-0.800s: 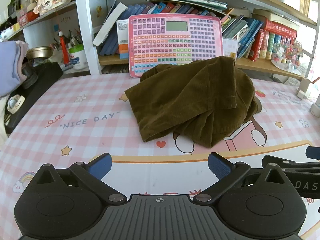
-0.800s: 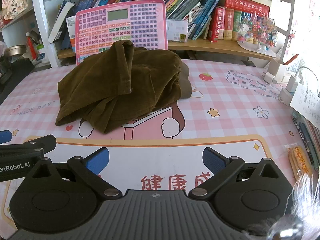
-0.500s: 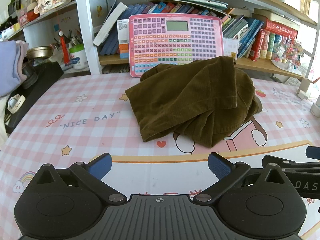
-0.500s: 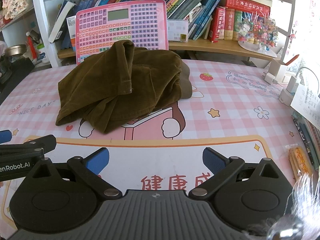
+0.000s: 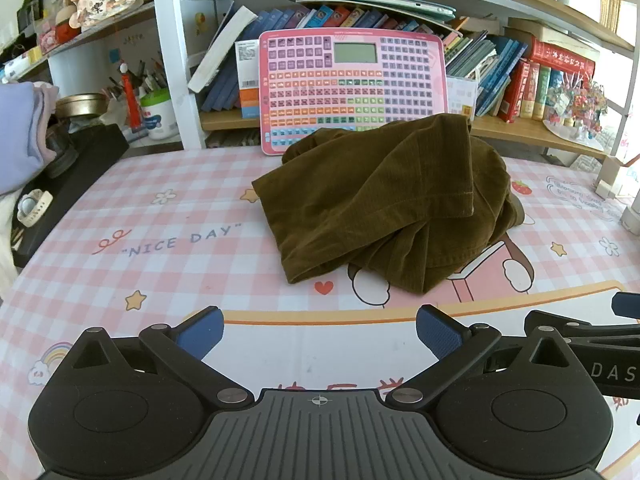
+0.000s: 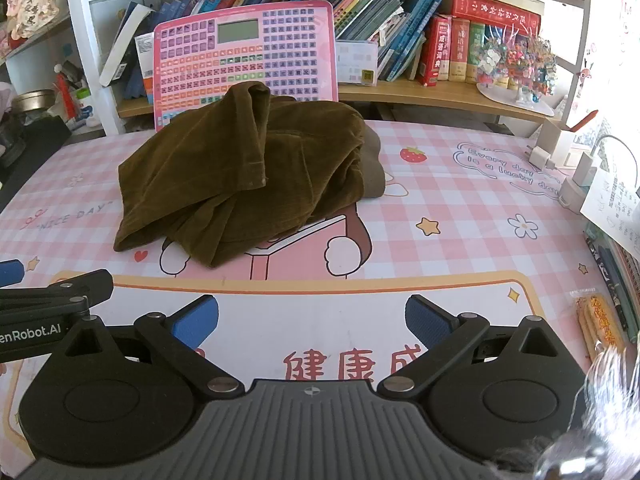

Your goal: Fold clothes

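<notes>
Both the left gripper (image 5: 318,330) and right gripper (image 6: 312,320) have jaws apart, empty; the crumpled garment (image 5: 384,204) lies ahead between them, its near corner slightly nearer the left gripper

Pink keyboard toy (image 5: 352,92) bottom hidden (behind brown garment (image 5: 384,204))

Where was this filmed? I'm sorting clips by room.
Probably a child's study desk at home: crowded bookshelves, a pink button-covered learning tablet, and a pink checked cartoon desk mat under crumpled brown corduroy clothing.
</notes>
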`<state>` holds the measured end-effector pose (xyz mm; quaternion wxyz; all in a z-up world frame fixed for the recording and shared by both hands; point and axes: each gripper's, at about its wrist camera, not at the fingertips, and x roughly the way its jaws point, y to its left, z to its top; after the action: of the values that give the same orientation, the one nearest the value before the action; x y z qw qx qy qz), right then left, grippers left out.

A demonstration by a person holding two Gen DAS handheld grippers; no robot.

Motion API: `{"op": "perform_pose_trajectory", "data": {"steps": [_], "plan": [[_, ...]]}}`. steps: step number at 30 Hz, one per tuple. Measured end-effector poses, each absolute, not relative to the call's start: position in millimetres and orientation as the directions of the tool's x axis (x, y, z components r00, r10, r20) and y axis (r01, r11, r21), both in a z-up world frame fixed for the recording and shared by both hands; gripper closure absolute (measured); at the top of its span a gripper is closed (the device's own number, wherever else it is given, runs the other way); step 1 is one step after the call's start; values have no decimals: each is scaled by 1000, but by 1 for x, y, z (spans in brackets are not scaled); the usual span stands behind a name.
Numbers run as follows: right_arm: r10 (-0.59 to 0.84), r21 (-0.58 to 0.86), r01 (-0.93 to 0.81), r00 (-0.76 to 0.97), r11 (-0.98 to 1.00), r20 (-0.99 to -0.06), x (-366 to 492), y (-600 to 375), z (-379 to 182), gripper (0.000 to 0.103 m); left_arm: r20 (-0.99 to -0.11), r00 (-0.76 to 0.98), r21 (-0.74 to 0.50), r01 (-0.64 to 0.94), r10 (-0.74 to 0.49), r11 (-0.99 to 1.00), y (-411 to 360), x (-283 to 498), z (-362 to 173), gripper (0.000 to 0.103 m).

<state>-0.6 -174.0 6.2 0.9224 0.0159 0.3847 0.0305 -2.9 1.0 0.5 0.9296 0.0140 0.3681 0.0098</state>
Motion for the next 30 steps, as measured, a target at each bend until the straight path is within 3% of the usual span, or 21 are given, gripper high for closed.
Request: {"op": "perform_pose_trajectory", "data": {"steps": [30], "plan": [[67, 53, -43, 702, 998, -709, -7, -173, 7, 2, -683, 730, 36, -8, 31, 999, 1, -7, 3, 0]]}}
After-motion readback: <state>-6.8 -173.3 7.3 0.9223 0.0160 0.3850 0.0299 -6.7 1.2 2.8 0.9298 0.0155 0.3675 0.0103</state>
